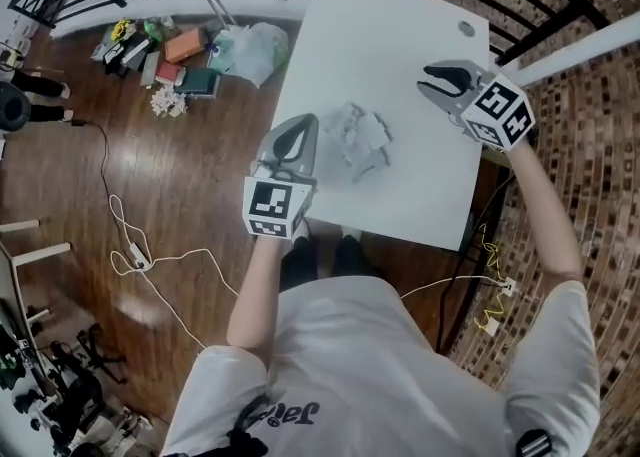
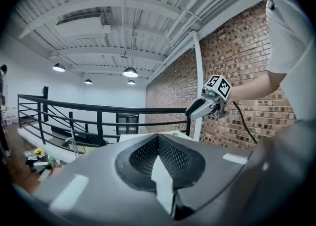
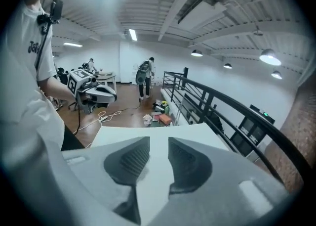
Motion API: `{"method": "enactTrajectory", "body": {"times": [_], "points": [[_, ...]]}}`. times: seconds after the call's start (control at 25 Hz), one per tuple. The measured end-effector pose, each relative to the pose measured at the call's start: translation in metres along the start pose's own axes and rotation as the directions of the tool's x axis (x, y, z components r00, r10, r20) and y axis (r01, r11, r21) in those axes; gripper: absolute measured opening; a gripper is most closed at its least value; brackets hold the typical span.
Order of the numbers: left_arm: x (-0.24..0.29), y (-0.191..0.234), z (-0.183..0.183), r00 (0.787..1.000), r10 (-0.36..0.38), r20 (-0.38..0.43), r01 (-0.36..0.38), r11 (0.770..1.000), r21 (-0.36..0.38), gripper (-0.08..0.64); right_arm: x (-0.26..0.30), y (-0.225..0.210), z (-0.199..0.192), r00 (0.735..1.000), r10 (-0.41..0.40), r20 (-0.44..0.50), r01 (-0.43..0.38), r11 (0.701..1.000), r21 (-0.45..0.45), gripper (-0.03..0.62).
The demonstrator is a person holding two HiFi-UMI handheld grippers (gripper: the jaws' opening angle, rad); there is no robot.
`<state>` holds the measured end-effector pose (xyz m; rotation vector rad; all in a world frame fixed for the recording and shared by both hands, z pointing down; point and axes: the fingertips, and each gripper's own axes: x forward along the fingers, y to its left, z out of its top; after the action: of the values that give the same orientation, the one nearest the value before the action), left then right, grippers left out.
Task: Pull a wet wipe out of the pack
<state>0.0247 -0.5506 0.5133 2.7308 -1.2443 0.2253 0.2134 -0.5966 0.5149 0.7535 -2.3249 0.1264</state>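
the pack (image 1: 362, 140), a crinkled, pale, translucent heap, lies mid-counter on the smooth white counter (image 1: 400, 25), between the 2 tools; only the head view shows it. the left tool (image 1: 305, 123), on a bent arm at the near-left edge, has its ribbed dark pads meeting at the tips. its own view shows a white wedge below them, wipe or counter i cannot tell. the right tool (image 1: 424, 79), arm outstretched, tilts down with jaws apart over bare counter.
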Motion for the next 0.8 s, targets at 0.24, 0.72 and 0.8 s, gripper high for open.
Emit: {"method": "enactTrajectory", "body": {"times": [0.24,0.72,0.8], "points": [[-0.003,0.007,-0.002,0.999,0.033,-0.002,-0.033,0.999,-0.041,0.017,0.073,0.051,-0.01,0.977,0.206,-0.056,-0.202,0.976,0.079,0.101],[-0.015,0.019,-0.022,0.998,0.054,-0.035,-0.057,0.994,-0.095,0.017,0.164,0.131,-0.086,0.921,0.282,-0.268,-0.253,0.957,0.14,0.086],[-0.017,0.018,-0.026,0.997,0.056,-0.046,-0.06,0.993,-0.097,0.017,0.169,0.13,-0.093,0.92,0.271,-0.282,-0.233,0.959,0.161,0.061]]}}
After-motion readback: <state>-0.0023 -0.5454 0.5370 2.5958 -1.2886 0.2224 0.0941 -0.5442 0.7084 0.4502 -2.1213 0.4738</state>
